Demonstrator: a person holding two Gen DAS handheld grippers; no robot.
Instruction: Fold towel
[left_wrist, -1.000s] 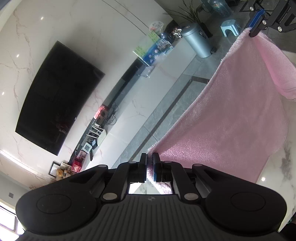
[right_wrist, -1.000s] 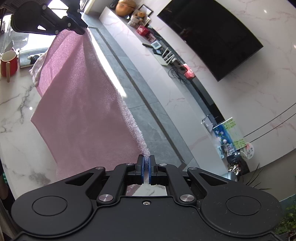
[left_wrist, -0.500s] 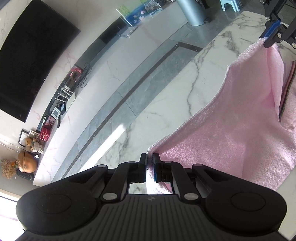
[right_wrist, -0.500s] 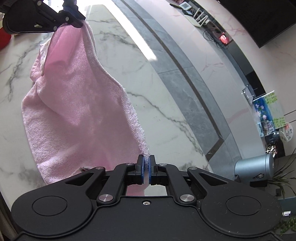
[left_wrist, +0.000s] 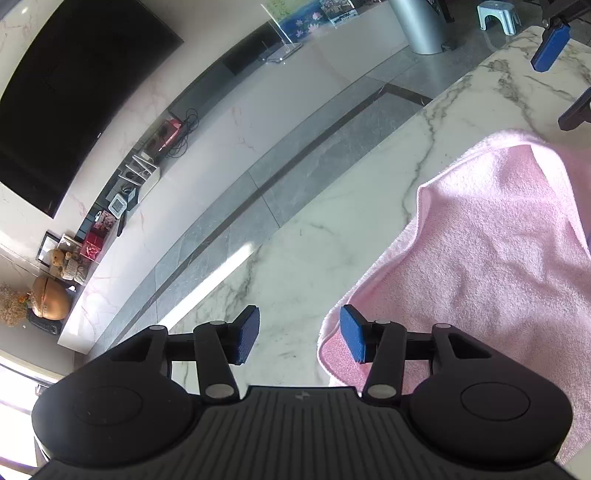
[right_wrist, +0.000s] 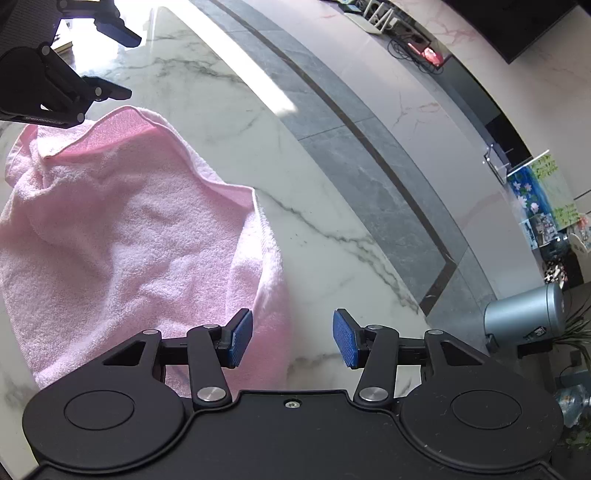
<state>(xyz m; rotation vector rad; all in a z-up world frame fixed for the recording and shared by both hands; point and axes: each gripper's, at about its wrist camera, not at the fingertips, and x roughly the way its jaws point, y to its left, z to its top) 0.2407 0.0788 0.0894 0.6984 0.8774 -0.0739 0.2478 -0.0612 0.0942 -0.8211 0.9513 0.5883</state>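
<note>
Pink towel (left_wrist: 491, 258), lying rumpled and doubled over on the marble table (left_wrist: 332, 229). Left gripper (left_wrist: 299, 339) and right gripper (right_wrist: 293, 338), each poised above a towel corner; jaws are seen opening, nothing is gripped, and the cloth edge lies beneath the gap.

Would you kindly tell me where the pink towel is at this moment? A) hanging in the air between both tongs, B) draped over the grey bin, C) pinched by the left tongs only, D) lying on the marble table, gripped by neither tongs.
D: the pink towel lies rumpled on the marble table, and the blue pads of both the left tongs and the right tongs stand apart, opening, pressing on nothing.
</note>
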